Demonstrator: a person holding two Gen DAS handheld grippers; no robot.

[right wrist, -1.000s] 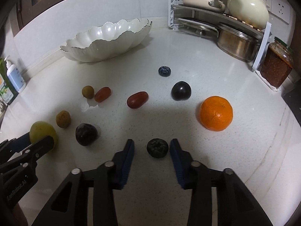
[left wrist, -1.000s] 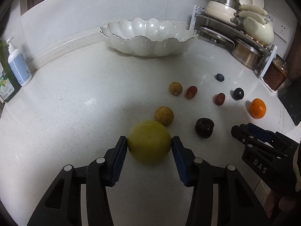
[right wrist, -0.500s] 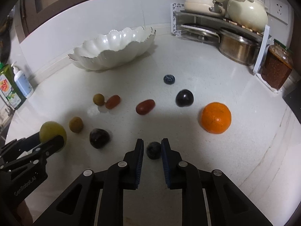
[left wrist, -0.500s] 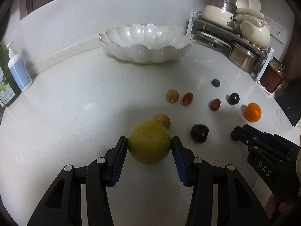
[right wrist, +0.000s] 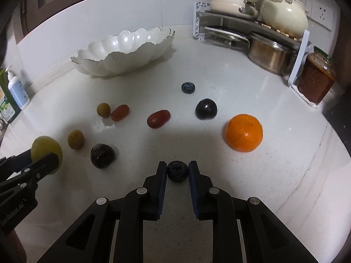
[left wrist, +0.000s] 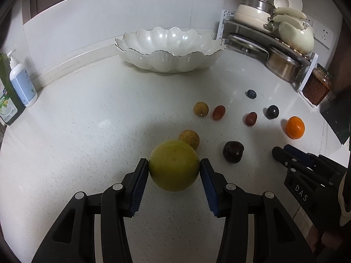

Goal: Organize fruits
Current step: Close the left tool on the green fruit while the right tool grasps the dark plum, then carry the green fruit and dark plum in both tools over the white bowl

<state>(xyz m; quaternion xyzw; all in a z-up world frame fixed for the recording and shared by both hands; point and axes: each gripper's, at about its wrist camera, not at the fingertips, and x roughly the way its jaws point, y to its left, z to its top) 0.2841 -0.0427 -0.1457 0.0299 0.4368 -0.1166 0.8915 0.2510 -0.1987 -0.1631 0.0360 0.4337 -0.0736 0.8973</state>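
From the left wrist view, we have the left tool [left wrist: 174, 168] clamped on the yellow-green fruit [left wrist: 174, 165], both pads pressed to its widest part, and it seems raised off the worktop [left wrist: 92, 127]. We judge the step in hand to be carrying it to the scalloped white bowl [left wrist: 170, 51] at the back. We should keep the squeeze even and clear the bowl's rim before letting go. The path over the bare worktop looks free; a brown fruit [left wrist: 189, 138] sits just behind our load, and the soap bottle [left wrist: 20, 81] stands well apart.

From the right wrist view, the right tool [right wrist: 177, 172] is narrow, pinching a blueberry [right wrist: 177, 171] low over the worktop. It is soft, so we should grip gently. The orange [right wrist: 244, 132] and a dark plum [right wrist: 102, 155] lie near on either side.
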